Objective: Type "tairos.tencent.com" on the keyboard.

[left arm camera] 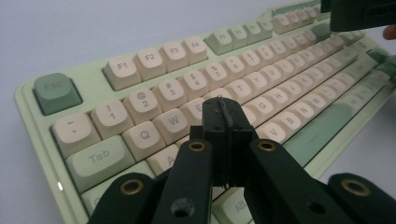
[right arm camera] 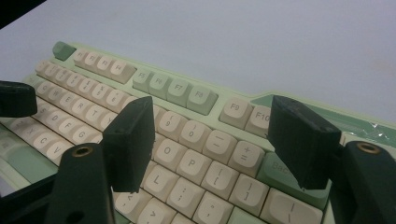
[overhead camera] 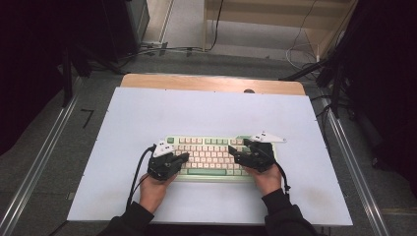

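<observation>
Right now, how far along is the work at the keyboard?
Done: both hands are in place over the keyboard on the white mat. In hand: the left gripper is shut, its tip above the letter keys near E and D; whether it presses one is unclear. Left: the right gripper hovers open above the O and P keys, nothing between its jaws.

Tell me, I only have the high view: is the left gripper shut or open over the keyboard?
Observer: The left gripper is shut, pads together, nothing between them, its tip over the W and E keys.
Operator: And the right one?
Observer: The right gripper is open, jaws wide apart above the O, P and bracket keys of the keyboard.
Operator: Is it holding anything?
Observer: No, just keys show through the gap between its jaws.
</observation>
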{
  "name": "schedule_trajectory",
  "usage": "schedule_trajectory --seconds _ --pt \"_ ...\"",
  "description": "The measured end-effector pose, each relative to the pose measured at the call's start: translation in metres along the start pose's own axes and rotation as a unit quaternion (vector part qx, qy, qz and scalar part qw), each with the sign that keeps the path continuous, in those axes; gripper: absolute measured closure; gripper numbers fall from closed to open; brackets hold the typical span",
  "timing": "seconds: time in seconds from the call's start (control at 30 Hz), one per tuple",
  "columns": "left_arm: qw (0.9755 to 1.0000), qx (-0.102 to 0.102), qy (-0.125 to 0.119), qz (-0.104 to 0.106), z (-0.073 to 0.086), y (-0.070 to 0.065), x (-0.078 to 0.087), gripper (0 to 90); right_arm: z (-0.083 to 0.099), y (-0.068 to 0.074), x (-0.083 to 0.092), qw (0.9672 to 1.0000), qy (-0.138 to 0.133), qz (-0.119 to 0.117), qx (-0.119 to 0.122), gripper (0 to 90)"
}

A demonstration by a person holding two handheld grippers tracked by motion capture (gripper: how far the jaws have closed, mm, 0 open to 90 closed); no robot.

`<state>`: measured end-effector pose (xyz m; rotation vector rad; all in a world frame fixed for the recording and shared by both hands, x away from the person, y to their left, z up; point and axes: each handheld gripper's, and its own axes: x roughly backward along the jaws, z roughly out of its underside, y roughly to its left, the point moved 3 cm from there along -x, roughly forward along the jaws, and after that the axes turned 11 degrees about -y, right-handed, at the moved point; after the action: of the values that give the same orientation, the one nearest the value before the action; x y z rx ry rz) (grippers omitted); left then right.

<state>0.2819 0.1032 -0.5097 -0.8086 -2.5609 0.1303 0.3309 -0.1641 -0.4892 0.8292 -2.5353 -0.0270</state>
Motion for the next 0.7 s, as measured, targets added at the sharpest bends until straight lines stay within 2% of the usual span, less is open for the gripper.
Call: schedule_trajectory --seconds 0.2,0.33,0.7 --pt "0.9999 0.010 0.013 -0.003 0.0021 0.0034 -0.0028 90.0 -0.0003 -0.0006 0.0006 1.0000 -0.002 0.000 0.002 30.6" --pt "0.9998 0.014 0.012 -0.005 0.0020 0.0046 -0.0033 90.0 -0.0007 -0.0006 0.0011 1.0000 -0.002 0.000 -0.001 30.6" --pt "0.9997 0.016 0.018 -0.005 0.0027 0.0057 -0.0043 90.0 -0.0002 -0.0006 0.0005 1.0000 -0.002 0.001 0.002 30.7"
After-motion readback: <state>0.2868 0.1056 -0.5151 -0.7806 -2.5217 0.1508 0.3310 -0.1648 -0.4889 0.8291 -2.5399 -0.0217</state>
